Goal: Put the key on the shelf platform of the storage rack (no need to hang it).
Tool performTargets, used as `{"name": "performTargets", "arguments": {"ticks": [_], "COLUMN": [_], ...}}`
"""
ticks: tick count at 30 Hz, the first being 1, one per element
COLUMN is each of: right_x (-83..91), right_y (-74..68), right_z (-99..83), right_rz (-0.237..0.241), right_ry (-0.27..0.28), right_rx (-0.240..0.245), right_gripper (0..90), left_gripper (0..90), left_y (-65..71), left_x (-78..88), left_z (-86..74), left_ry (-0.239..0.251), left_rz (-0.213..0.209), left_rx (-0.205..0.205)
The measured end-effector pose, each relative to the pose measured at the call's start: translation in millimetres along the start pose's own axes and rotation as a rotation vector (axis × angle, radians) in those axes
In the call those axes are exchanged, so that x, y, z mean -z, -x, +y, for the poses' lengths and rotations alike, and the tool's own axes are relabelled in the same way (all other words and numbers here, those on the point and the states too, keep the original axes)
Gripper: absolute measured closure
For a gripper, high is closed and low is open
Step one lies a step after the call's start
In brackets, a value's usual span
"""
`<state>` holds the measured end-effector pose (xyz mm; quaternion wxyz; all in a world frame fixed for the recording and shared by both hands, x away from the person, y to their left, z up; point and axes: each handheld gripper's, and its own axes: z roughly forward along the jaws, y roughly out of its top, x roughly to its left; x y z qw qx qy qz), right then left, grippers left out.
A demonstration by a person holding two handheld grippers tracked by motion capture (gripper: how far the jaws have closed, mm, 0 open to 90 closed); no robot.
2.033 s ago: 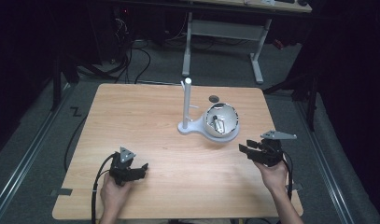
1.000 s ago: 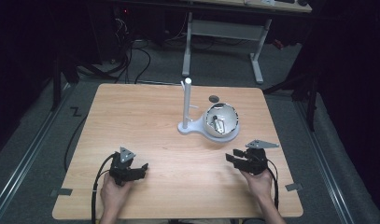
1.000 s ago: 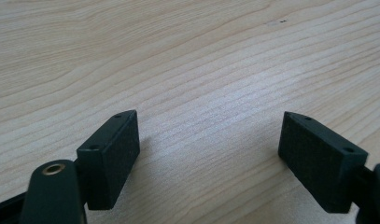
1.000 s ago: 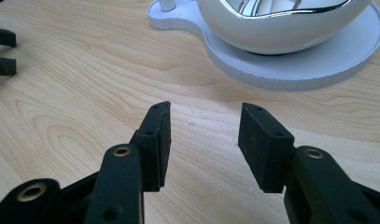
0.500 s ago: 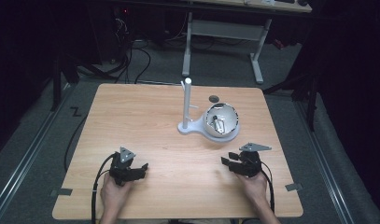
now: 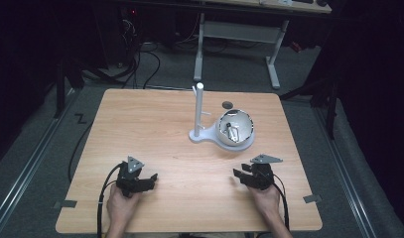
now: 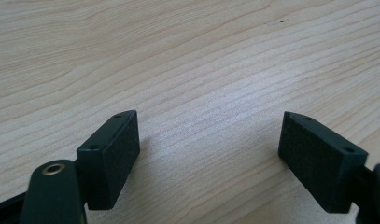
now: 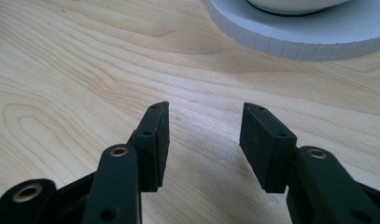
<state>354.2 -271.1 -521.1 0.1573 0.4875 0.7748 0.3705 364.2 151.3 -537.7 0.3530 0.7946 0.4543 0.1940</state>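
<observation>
On the wooden table stands a white stand with an upright post; a white bowl on its round base holds a small metal piece. My left gripper rests low at the near left, open, with bare wood between its pads. My right gripper lies at the near right, just short of the stand's base. Its jaws have just been opening, and only bare table shows between them.
A small dark round spot marks the table behind the bowl. Cables trail from both grippers over the near edge. Beyond the table are a dark floor, cables and a desk frame.
My right gripper has come in from the table's right edge, leftwards and toward the person, and sunk close to the tabletop. The left gripper has stayed put.
</observation>
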Motion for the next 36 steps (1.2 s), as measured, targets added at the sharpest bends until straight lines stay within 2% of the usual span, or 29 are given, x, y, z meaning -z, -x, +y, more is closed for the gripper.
{"name": "performTargets", "arguments": {"ticks": [11, 19, 23, 28, 36], "right_x": [-5.7, -10.8, -12.0, -12.7, -12.7], "right_y": [-6.3, -10.7, -10.9, -8.5, -8.3], "right_z": [-1.9, -5.0, -5.2, -4.4, -4.4], "right_rz": [-0.026, -0.077, -0.106, -0.107, -0.109], "right_ry": [-0.003, 0.000, -0.001, -0.005, -0.006], "right_rx": [0.034, 0.072, 0.093, 0.095, 0.091], "right_gripper": [52.2, 49.6, 45.1, 41.3, 40.3], "left_gripper": [20.9, 20.9, 20.9, 20.9, 20.9], "left_y": [0.1, -0.1, 0.1, 0.2, 0.3], "left_x": [0.0, 0.1, 0.1, 0.2, 0.1], "left_z": [0.0, 0.0, 0.0, -0.1, -0.2], "left_ry": [0.001, -0.001, 0.000, -0.001, 0.001], "left_rz": [0.000, 0.000, 0.000, -0.002, -0.002], "left_rx": [0.000, -0.001, -0.001, -0.002, 0.000]}}
